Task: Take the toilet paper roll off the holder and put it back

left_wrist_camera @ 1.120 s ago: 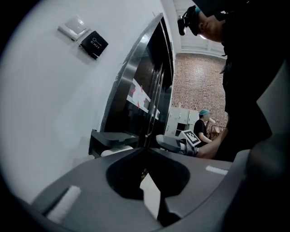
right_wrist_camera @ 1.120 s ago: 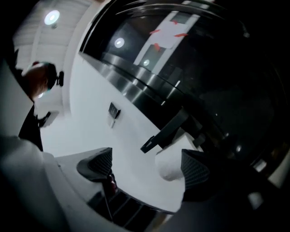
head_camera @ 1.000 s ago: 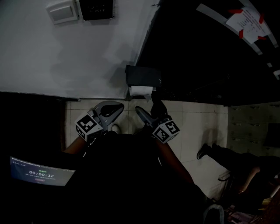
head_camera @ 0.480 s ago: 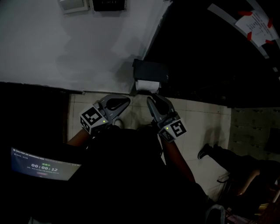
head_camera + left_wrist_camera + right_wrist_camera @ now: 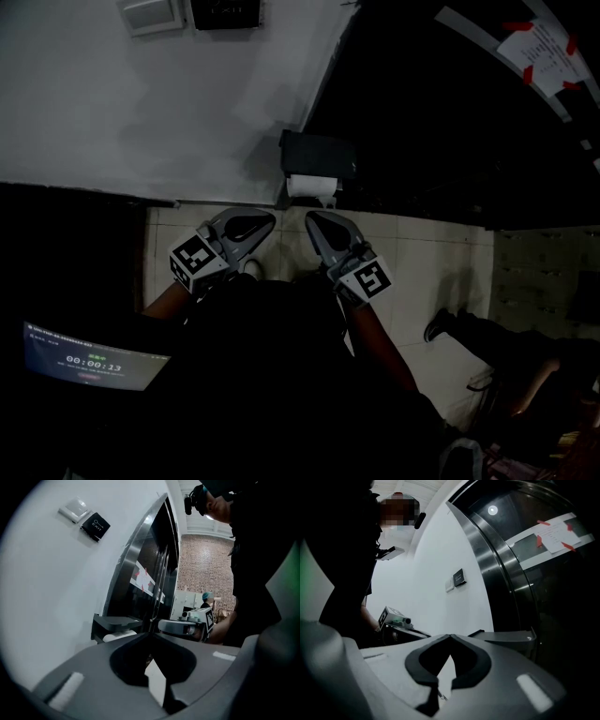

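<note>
Low on the white wall (image 5: 141,103), beside a dark steel-framed panel (image 5: 450,122), the toilet paper roll (image 5: 307,186) sits in its black holder (image 5: 317,155). The left gripper (image 5: 265,218) and right gripper (image 5: 312,219) hover near it without touching it, each with its jaws pressed together on nothing.

the head view is dim and underexposed: only the wall (image 5: 141,103) at far left reads mid grey, the roll (image 5: 307,186) is a small pale patch, and the door (image 5: 450,122) at right and the near foreground sink to black. a screen (image 5: 92,358) glows faintly at near left. the gripper views are brighter, with even light on the wall, a glare spot (image 5: 492,510) on the door, black rounded corners, bent straight lines, and soft, out-of-focus jaws near the lens.
</note>
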Available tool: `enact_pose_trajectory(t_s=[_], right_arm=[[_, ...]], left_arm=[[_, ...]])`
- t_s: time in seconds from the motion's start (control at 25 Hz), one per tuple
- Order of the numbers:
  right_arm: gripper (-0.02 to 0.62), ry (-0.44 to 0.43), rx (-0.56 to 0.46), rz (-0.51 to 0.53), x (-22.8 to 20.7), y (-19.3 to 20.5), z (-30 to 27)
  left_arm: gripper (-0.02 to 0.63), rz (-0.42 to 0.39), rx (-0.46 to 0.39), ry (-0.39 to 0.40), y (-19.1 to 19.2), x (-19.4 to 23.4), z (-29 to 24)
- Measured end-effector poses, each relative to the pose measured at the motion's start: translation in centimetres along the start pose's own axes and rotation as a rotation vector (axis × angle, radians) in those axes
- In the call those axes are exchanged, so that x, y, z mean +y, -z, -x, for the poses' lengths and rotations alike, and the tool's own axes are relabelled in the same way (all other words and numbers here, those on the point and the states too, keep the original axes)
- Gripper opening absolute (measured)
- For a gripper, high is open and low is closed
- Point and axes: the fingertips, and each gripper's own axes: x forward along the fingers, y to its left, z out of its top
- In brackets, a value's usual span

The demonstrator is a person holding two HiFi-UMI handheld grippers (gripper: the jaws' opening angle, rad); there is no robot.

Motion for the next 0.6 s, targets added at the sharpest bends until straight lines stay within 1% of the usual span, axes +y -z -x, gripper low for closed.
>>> enact_pose_trajectory(t_s=[0.6], right_arm=[[0.0,-0.045,0.024,0.019,0.91,0.51,-0.33]], left_arm=[[0.0,-0.001,0.002,-0.001,0.26,-0.11,-0.02]])
